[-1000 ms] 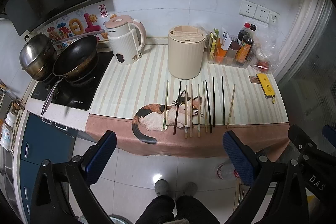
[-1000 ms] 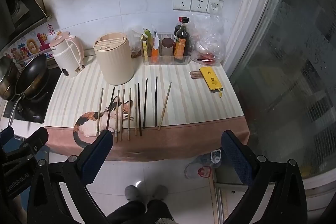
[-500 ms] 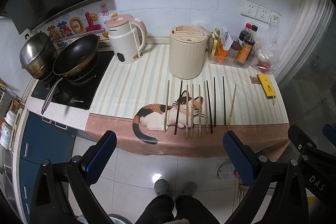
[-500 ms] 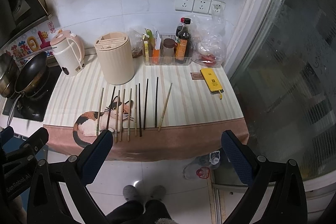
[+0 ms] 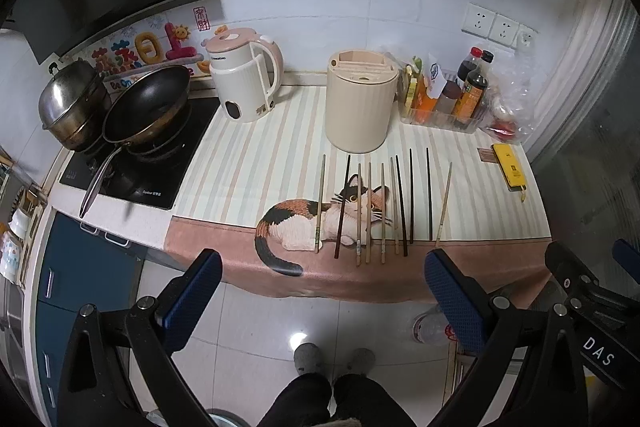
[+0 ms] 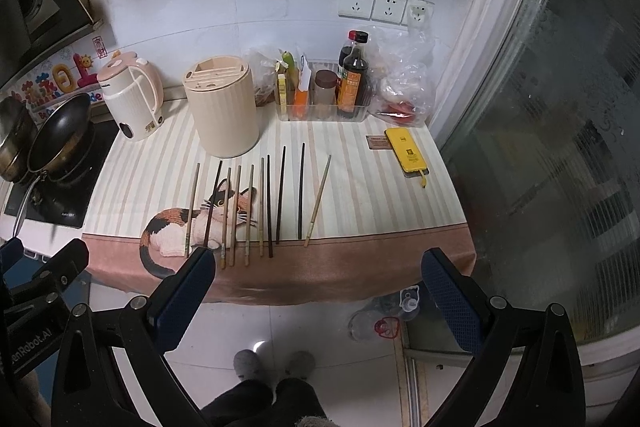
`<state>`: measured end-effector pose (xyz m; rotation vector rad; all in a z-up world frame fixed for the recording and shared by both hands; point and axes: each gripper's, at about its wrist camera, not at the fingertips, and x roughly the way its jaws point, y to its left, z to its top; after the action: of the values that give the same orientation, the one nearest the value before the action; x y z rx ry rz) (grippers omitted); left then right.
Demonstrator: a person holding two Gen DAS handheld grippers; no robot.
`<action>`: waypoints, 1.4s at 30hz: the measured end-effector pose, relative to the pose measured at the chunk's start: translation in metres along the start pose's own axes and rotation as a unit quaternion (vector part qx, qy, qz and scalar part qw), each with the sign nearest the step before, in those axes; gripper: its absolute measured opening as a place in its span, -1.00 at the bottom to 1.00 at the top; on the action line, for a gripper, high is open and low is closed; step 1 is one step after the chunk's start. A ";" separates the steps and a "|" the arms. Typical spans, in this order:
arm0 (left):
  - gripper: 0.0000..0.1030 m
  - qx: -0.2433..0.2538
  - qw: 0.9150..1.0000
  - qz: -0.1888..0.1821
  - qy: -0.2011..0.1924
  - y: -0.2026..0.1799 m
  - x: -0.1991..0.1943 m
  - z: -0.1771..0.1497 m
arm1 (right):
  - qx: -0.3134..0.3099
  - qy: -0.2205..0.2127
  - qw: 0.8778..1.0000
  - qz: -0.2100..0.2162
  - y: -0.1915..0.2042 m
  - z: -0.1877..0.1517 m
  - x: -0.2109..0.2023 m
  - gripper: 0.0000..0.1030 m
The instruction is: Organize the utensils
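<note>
Several chopsticks, some pale wood and some dark, lie side by side on the striped cat-print mat; they also show in the right wrist view. A cream cylindrical utensil holder with slots on top stands upright just behind them, seen too in the right wrist view. My left gripper is open and empty, held back from the counter's front edge. My right gripper is open and empty, also in front of the counter.
A pink-white kettle stands left of the holder. A wok and steel pot sit on the cooktop at left. A clear tray of sauce bottles, a plastic bag and a yellow phone are at right. A glass door flanks the right.
Both grippers have moved slightly closer to the counter; the chopsticks and holder appear a little larger. Nothing on the counter has moved.
</note>
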<state>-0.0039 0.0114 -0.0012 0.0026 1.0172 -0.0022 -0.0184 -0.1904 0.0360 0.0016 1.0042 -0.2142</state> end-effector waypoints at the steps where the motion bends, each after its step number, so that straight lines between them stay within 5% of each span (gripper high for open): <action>1: 1.00 0.001 1.000 -0.001 -0.001 0.000 0.000 0.000 | 0.000 -0.001 1.000 -0.001 0.000 0.000 0.000 1.00; 29: 1.00 -0.001 1.000 0.006 -0.010 -0.004 -0.014 0.000 | 0.004 -0.006 1.000 0.003 -0.003 -0.001 -0.012 1.00; 42: 1.00 -0.027 0.999 0.039 -0.018 -0.009 0.003 0.001 | -0.001 -0.002 1.000 0.022 -0.004 0.005 -0.007 1.00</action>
<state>-0.0014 0.0029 -0.0028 -0.0067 0.9812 0.0965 -0.0184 -0.1939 0.0452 0.0211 0.9986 -0.1730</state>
